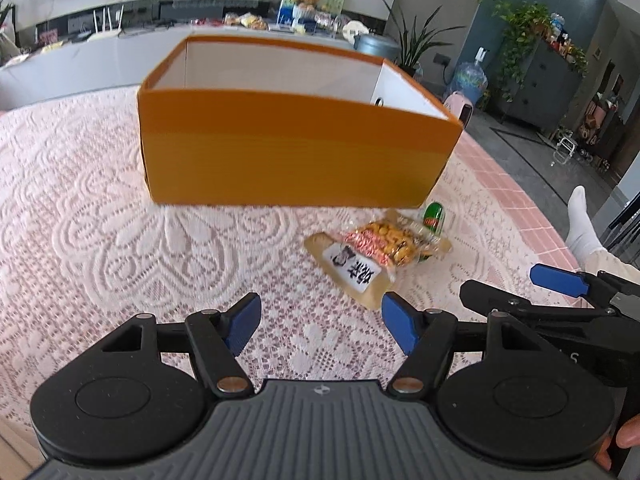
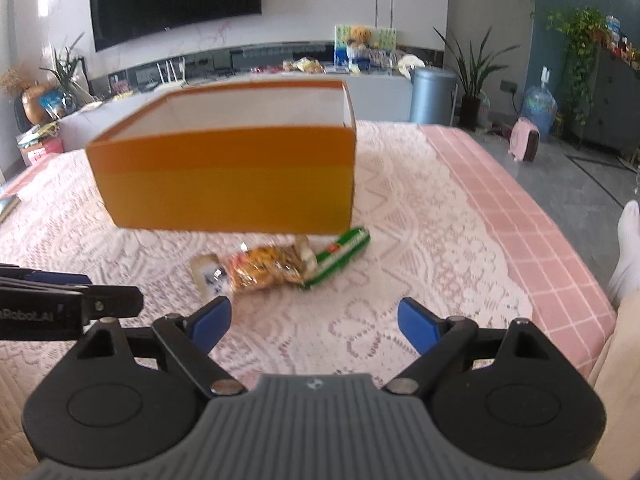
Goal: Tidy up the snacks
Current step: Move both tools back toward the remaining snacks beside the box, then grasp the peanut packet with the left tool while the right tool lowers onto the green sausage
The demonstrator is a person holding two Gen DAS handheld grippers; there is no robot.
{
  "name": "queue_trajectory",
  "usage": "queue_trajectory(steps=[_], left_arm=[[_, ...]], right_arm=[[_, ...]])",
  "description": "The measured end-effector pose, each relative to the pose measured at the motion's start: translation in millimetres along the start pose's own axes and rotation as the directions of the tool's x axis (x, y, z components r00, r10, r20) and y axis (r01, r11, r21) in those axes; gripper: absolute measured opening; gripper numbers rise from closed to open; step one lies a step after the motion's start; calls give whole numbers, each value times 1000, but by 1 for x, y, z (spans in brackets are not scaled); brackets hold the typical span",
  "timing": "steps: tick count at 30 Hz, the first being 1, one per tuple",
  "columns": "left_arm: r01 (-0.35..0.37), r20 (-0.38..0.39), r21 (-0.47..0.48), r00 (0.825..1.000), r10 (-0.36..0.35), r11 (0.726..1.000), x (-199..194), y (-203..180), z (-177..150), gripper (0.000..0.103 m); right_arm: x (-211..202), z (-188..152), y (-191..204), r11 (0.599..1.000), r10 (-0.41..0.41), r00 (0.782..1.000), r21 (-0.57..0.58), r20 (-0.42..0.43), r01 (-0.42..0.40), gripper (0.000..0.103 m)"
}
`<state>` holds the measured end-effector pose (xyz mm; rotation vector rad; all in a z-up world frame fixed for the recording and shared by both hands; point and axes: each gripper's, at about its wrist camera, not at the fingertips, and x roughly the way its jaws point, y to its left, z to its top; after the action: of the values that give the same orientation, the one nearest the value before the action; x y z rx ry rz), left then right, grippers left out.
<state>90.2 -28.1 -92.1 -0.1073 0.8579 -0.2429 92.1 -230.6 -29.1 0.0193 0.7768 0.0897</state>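
Note:
An open orange box (image 1: pixel 296 152) (image 2: pixel 228 184) with a white inside stands on the lace cloth. In front of its right corner lie three snacks: a clear pack with a white label (image 1: pixel 356 276) (image 2: pixel 208 274), a bag of orange crackers (image 1: pixel 384 242) (image 2: pixel 268 266) on top of it, and a green packet (image 1: pixel 434 218) (image 2: pixel 344 254). My left gripper (image 1: pixel 320 328) hangs open above the cloth, left of and nearer than the snacks. My right gripper (image 2: pixel 314 324) (image 1: pixel 556 280) is open too, just short of the snacks. Nothing sits between either pair of fingers.
The pink lace cloth (image 1: pixel 120 240) covers a table with a pink checked edge (image 2: pixel 520 208) on the right. A person's white sock (image 1: pixel 580 220) shows beyond that edge. A long counter (image 2: pixel 240 80) with clutter runs behind the box.

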Motion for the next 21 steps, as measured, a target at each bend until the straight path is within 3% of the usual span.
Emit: queue_trajectory(steps=[11, 16, 21], left_arm=[[55, -7, 49, 998, -55, 997, 21, -6, 8, 82], [78, -1, 110, 997, -79, 991, 33, -16, 12, 84], [104, -34, 109, 994, -101, 989, 51, -18, 17, 85]], right_arm=[[25, 5, -18, 998, -36, 998, 56, -43, 38, 86], [34, 8, -22, 996, -53, 997, 64, -50, 56, 77], [42, 9, -27, 994, -61, 996, 82, -65, 66, 72]])
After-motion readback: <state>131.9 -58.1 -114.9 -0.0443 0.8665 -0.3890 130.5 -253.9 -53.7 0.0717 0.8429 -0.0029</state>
